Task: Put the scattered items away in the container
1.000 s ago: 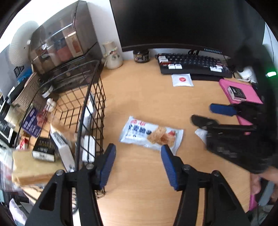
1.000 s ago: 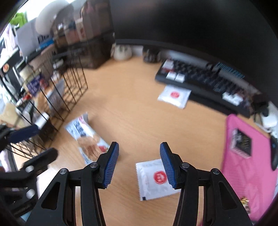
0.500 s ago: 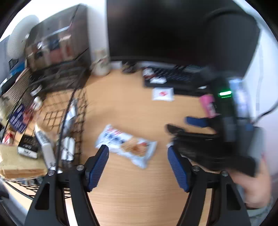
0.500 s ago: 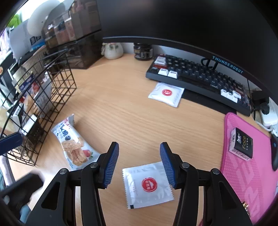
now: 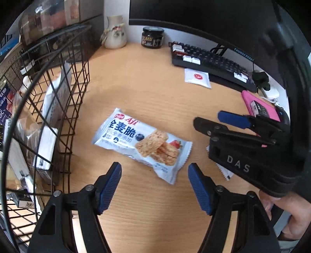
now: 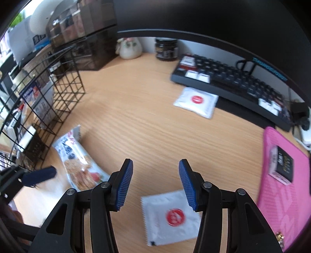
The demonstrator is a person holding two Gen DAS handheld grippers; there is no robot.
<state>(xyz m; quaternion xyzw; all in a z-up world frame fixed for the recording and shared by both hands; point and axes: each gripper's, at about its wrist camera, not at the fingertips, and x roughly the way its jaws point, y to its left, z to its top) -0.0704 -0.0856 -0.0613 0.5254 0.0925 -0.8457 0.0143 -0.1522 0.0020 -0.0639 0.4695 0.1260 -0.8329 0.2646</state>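
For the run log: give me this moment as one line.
left gripper: open, above cracker packet | right gripper: open, above white sachet | wire basket: partly filled | second sachet: by keyboard

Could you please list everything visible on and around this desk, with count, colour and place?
desk: one, light wood, under everything.
wire basket: one, black, desk's left side, holding boxes and packets.
snack packet: one, pale blue and white, flat on the desk beside the basket.
sachets: two, white with a red dot; one by the keyboard, one near the right gripper.
keyboard: one, dark, at the back under the monitor.
jar: one, dark, at the back.
vase: one, cream, left of the jar.
pink mat: one, right side, bearing a small black box.
left hand-held gripper: black, blue pads, open over the snack packet.
right hand-held gripper: same colours, open above the near sachet.
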